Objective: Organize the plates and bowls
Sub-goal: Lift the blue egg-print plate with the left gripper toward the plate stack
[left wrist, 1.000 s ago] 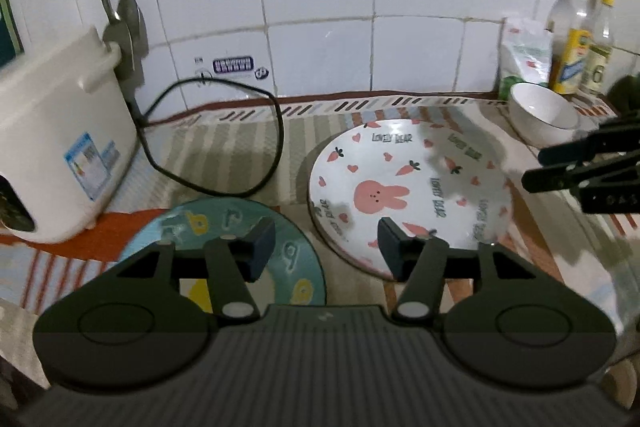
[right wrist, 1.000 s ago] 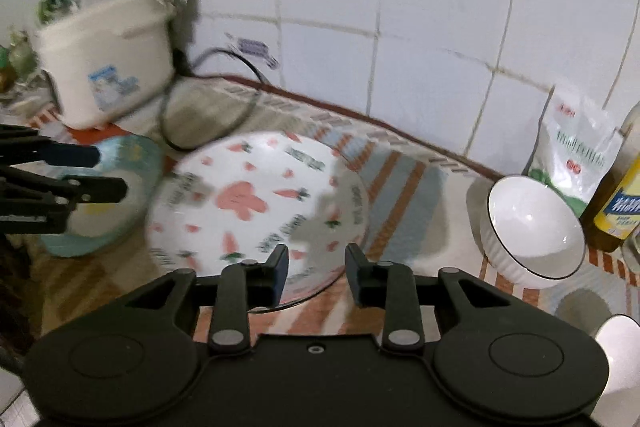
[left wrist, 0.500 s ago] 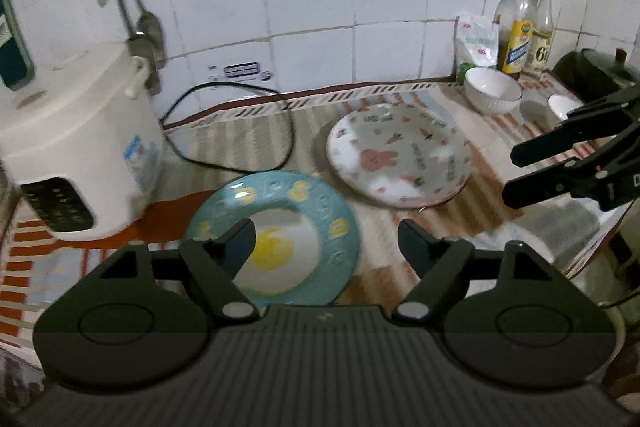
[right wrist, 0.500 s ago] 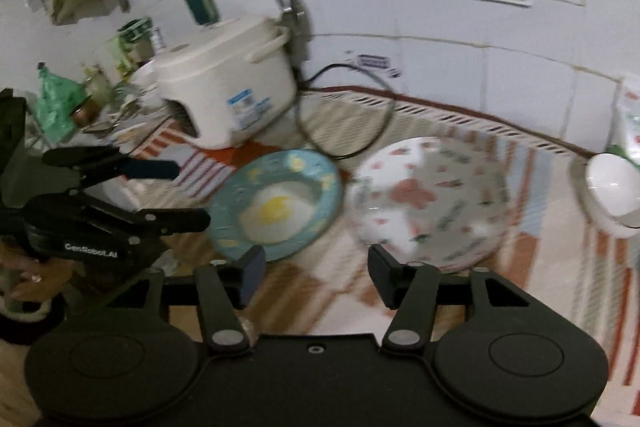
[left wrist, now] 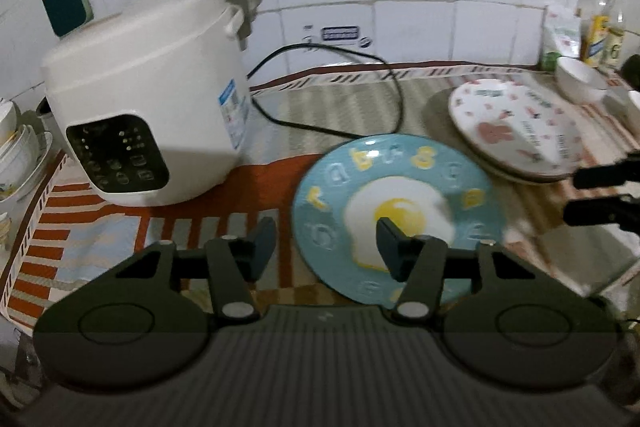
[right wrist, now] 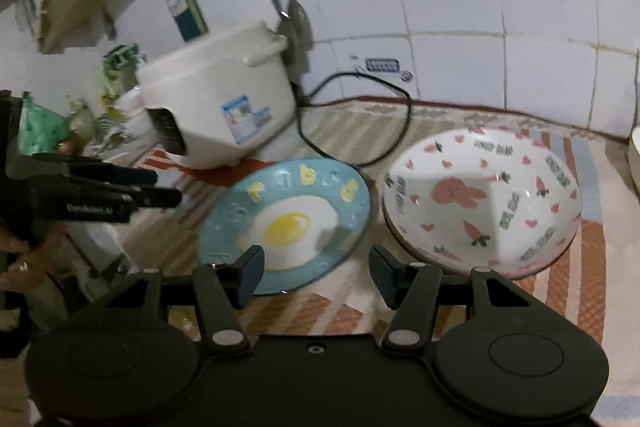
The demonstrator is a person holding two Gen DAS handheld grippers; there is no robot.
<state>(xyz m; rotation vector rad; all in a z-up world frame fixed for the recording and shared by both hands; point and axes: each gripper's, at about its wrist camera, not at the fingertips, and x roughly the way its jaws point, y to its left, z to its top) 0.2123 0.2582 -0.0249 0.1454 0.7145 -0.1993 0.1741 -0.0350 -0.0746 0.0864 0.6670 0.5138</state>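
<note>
Here, the blue egg plate (left wrist: 400,215) is seen flat on the worktop (left wrist: 120,239) just ahead-right of the released, empty left tool (left wrist: 326,239), nearer than the equally spread right tool (right wrist: 316,267).

You can read "LOVELY BEAR" printed repeatedly around the rabbit plate (right wrist: 480,203); the blue plate (right wrist: 288,219) carries yellow letters, too blurred to read.

Two plates (left wrist: 400,211) (left wrist: 516,135), one bowl (left wrist: 578,79), one cooker (left wrist: 148,115).
</note>
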